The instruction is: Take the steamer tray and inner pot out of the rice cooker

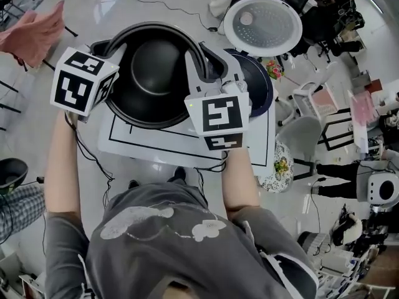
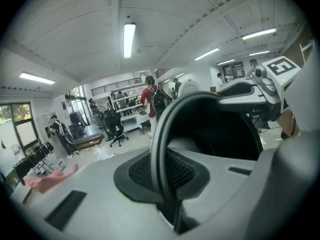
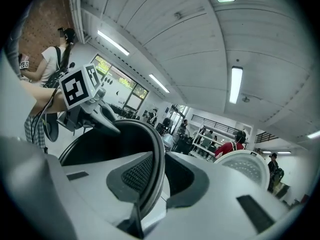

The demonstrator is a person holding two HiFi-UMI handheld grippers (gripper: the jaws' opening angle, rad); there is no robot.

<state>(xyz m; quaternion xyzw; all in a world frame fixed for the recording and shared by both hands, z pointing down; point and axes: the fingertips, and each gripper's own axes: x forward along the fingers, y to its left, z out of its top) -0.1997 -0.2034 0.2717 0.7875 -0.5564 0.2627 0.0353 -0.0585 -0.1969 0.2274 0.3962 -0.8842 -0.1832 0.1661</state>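
Note:
The black inner pot (image 1: 156, 67) hangs over a white table (image 1: 143, 147), held by its rim from both sides. My left gripper (image 1: 120, 53) is shut on the pot's left rim (image 2: 159, 149), which runs between its pads. The right gripper (image 1: 197, 66) is shut on the right rim (image 3: 159, 154) in the same way. Just right of the pot stands the dark rice cooker (image 1: 260, 86). Behind the cooker a white round perforated piece (image 1: 263, 25) faces up; I cannot tell whether it is the open lid or the steamer tray. It also shows in the right gripper view as a white disc (image 3: 248, 168).
A black rectangle is drawn on the table under the pot. A pink cloth (image 1: 34, 30) lies at the far left, and white chairs (image 1: 312, 114) stand to the right of the table. Several people (image 2: 151, 95) stand in the room behind.

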